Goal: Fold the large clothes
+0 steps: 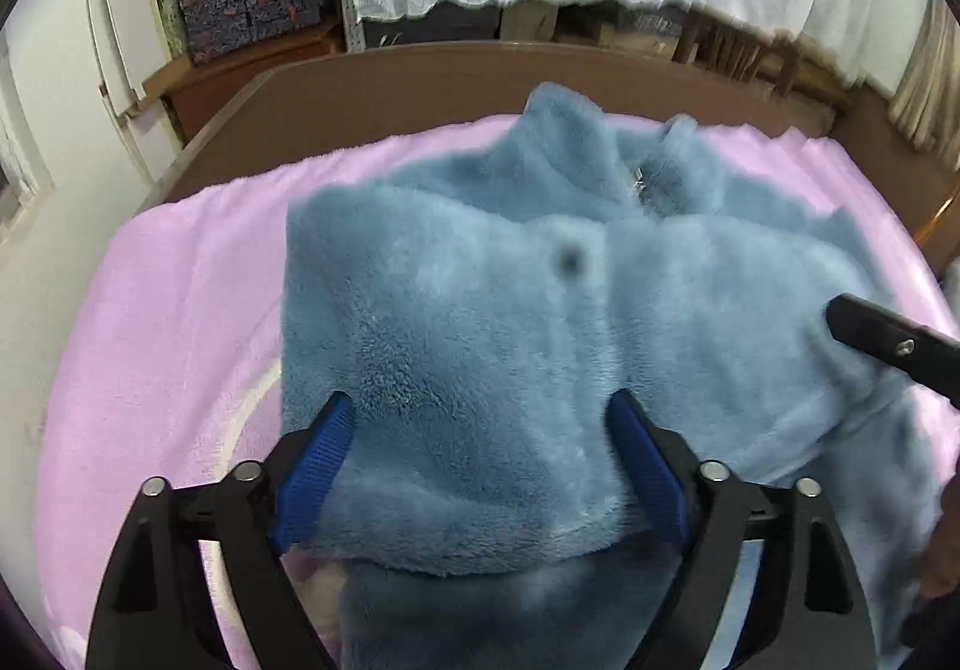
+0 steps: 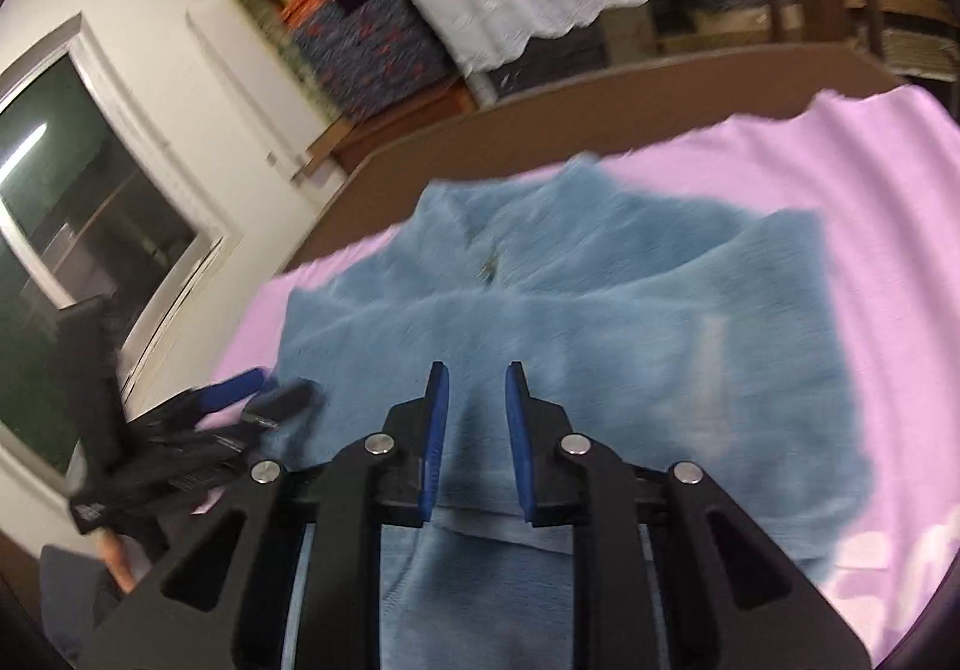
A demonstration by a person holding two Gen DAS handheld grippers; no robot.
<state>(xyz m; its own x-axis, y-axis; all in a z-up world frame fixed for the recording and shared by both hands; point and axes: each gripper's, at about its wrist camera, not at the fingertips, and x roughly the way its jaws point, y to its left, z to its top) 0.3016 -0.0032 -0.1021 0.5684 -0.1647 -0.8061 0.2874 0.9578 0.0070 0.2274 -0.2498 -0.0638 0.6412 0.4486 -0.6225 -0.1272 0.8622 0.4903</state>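
Left wrist: fleece jacket [image 1: 480,322] hem between spread fingers [image 1: 648,466].

Blue fleece jacket [image 2: 570,322] (blurred) on pink blanket [image 2: 888,202]

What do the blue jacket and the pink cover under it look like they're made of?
Blue jacket: probably plush fleece or faux fur, matte, with a dense fuzzy pile across it. Pink cover: seemingly a soft, short-pile blanket, fleece or terry; fine ribbed texture, slight sheen.

Both wrist views look down close over the blue fleece jacket [image 1: 510,322] on the pink blanket [image 1: 180,322]; right view tilted, blurred.
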